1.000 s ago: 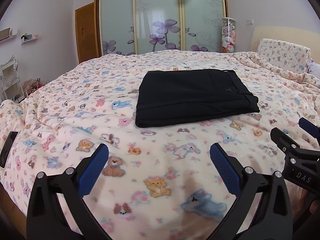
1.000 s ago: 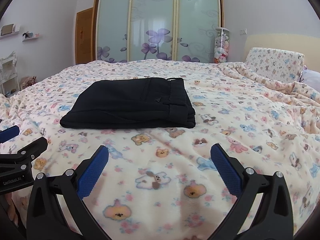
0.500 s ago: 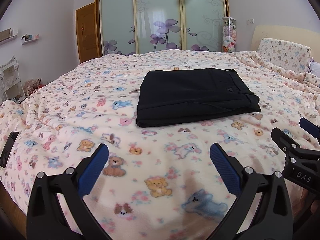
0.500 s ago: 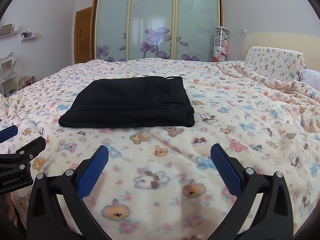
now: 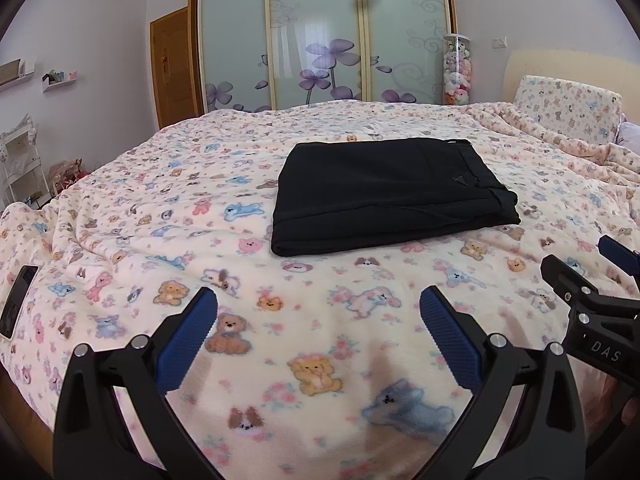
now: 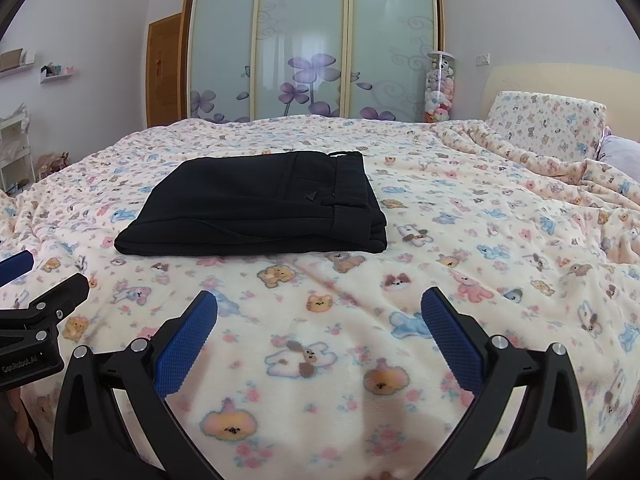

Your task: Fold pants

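One folded black pants [image 5: 384,196] on blanket [image 5: 160,220]; left gripper [image 5: 318,330], right gripper [image 6: 318,330] fingers released, empty.

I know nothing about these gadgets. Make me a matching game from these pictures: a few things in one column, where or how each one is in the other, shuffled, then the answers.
Things:
1. black pants
2. phone
3. left gripper
4. tube of plush toys

Place or state:
A. standing by the wardrobe doors
B. open, holding nothing
C. folded flat mid-bed
D. lying at the blanket's left edge

Pairs: 1-C, 2-D, 3-B, 4-A
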Available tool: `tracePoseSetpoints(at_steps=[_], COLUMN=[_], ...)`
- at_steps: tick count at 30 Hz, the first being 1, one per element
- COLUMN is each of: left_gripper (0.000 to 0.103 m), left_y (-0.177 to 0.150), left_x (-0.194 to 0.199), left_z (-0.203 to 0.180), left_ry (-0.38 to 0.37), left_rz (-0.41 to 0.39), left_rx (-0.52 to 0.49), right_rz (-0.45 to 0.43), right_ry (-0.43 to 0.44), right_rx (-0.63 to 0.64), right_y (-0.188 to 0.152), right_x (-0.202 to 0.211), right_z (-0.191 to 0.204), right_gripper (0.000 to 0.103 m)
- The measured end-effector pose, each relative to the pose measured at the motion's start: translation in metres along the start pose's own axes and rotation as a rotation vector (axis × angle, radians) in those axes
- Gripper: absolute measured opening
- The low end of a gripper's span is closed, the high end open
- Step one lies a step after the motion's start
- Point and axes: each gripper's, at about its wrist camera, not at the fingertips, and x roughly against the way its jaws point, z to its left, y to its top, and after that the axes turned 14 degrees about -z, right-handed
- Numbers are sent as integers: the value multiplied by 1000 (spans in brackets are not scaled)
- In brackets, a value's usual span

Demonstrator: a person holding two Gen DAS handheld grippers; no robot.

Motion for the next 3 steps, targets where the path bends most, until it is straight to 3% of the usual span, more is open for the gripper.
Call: tracePoseSetpoints(at_steps=[3], left_gripper=[101], left_y=[0], left_x=[0], left_z=[0], left_ry=[-1], left_rz=[-1], left_rx=[-1], right_rz=[1], right_ry=[0], right_rx=[0], right_y=[0], right_x=[0], right_z=[0], right_gripper=[102])
